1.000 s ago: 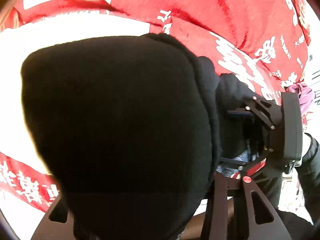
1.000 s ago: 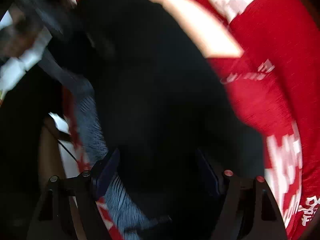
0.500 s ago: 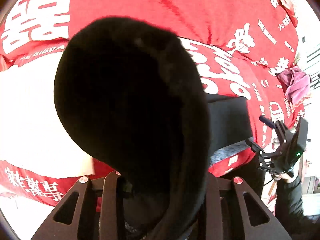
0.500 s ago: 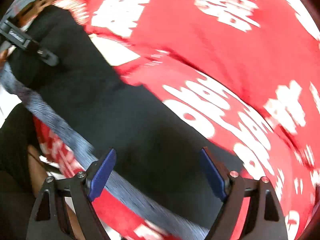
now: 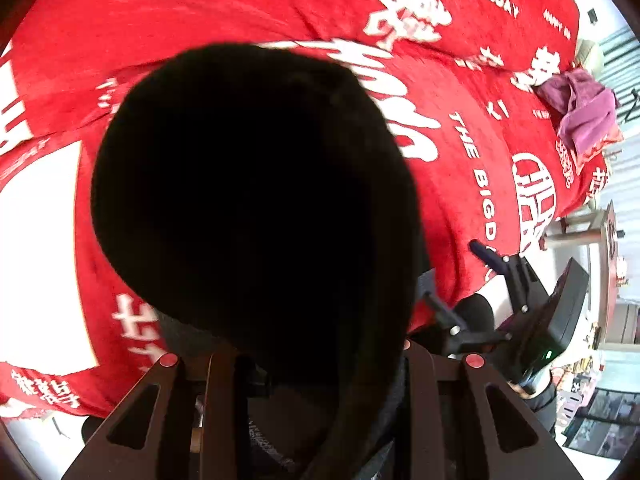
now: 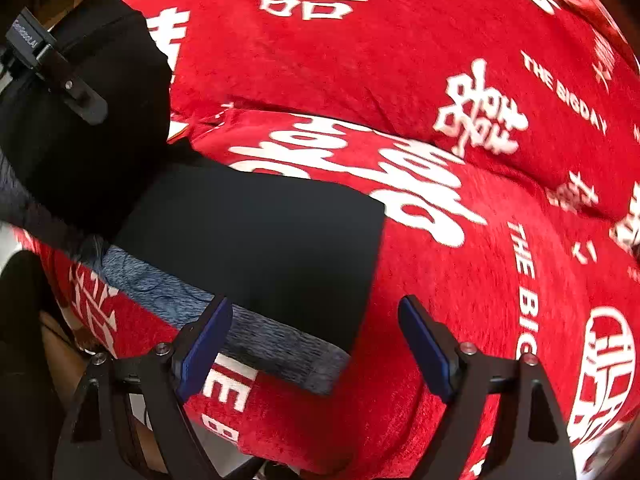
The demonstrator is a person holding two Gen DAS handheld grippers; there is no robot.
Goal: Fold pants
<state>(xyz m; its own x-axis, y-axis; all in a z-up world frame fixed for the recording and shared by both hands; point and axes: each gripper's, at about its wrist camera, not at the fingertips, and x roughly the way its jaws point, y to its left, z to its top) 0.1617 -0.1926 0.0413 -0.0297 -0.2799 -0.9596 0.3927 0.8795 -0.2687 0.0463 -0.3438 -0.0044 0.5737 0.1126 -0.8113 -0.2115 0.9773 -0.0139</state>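
The black pants point(image 6: 256, 236) with a grey-blue waistband point(image 6: 264, 336) lie on the red bedspread point(image 6: 400, 80). My left gripper point(image 5: 308, 384) is shut on a bunched part of the pants point(image 5: 248, 200), which fills its view. It also shows at the left of the right wrist view point(image 6: 52, 68), holding the fabric up off the bed. My right gripper point(image 6: 312, 344) is open and empty, its blue pads either side of the waistband's right end. It also shows in the left wrist view point(image 5: 452, 276).
The red bedspread point(image 5: 480, 80) with white lettering covers the bed. A purple cloth point(image 5: 580, 108) lies at its far right corner. Furniture and clutter stand beyond the bed's right edge point(image 5: 608, 280).
My right gripper has let go of the pants, opened and drawn back to the waistband. My left gripper has swung with the bunched fabric across the bed.
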